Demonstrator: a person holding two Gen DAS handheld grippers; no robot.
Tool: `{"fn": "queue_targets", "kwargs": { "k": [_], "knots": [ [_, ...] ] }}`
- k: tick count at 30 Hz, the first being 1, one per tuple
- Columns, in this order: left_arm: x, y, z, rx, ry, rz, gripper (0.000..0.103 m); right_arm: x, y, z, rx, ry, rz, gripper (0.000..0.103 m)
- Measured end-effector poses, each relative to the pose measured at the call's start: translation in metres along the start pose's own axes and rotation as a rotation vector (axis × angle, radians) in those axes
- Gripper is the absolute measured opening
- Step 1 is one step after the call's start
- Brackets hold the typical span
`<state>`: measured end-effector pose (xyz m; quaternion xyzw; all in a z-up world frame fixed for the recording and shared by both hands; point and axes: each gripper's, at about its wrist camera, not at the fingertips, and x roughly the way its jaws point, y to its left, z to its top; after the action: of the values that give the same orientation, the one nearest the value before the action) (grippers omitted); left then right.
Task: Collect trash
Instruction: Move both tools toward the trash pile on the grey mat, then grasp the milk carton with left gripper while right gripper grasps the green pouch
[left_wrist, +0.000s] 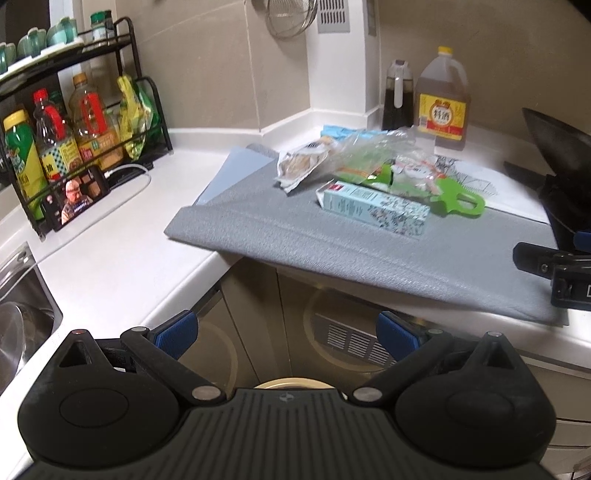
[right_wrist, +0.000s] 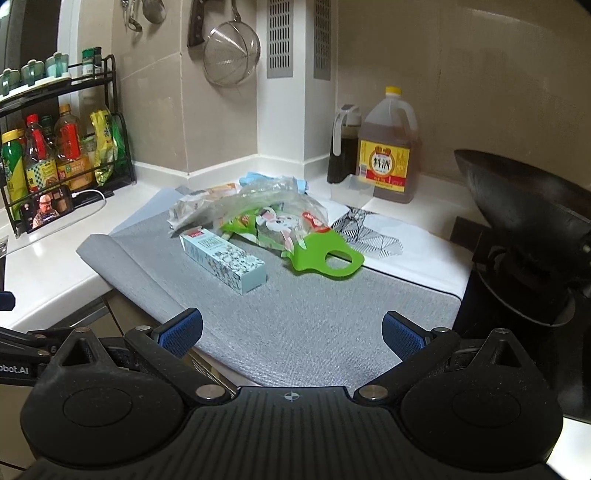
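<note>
- Right now my left gripper (left_wrist: 287, 334) sits with its blue-padded fingers spread wide and nothing between them, hanging off the counter edge above the cabinet fronts.
- My right gripper (right_wrist: 291, 334) is just as wide apart and empty, held over the near part of the grey mat (right_wrist: 295, 325).
- From the left wrist camera I can see part of the right gripper's body at the right edge, over that mat's near corner.
- The trash lies in a loose pile on the far half of the mat: a pale blue printed carton (right_wrist: 223, 258) lies flat at the front, closest to me.
- Just beside the carton to the right lies a green face mask (right_wrist: 314, 256), its ear loop pointing right.
- Behind those I see a green cartoon-printed snack wrapper (right_wrist: 275, 225) touching the mask, with a crumpled clear plastic bag (right_wrist: 255, 199) heaped on it and a silvery wrapper (left_wrist: 299, 166) to the left.
- Beyond the pile, by the wall, stand a yellow-capped cooking-wine jug (right_wrist: 389, 147) and a dark sauce dispenser (right_wrist: 343, 147).
- A black wok (right_wrist: 517, 221) fills the right side.
- Far left, a black rack (left_wrist: 85, 122) holds bottles, with a phone (left_wrist: 75, 199) leaning against its foot.
</note>
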<state>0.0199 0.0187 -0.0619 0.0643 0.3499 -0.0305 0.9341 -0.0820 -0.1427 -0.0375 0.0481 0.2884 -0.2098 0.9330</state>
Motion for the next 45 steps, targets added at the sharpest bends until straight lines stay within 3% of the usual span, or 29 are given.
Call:
{"fn": "queue_targets", "kwargs": {
  "k": [21, 32, 45],
  "knots": [
    [0.052, 0.004, 0.006, -0.005, 0.100, 0.027, 0.103, 0.057, -0.030, 0.003, 0.131, 0.052, 0.037, 0.103],
    [0.068, 0.004, 0.009, 0.002, 0.130, 0.041, 0.103, 0.083, -0.031, 0.020, 0.111, 0.031, 0.034, 0.103],
    [0.090, 0.008, 0.039, 0.030, 0.126, 0.091, 0.103, 0.152, -0.038, 0.050, 0.077, 0.017, 0.062, 0.103]
  ]
}}
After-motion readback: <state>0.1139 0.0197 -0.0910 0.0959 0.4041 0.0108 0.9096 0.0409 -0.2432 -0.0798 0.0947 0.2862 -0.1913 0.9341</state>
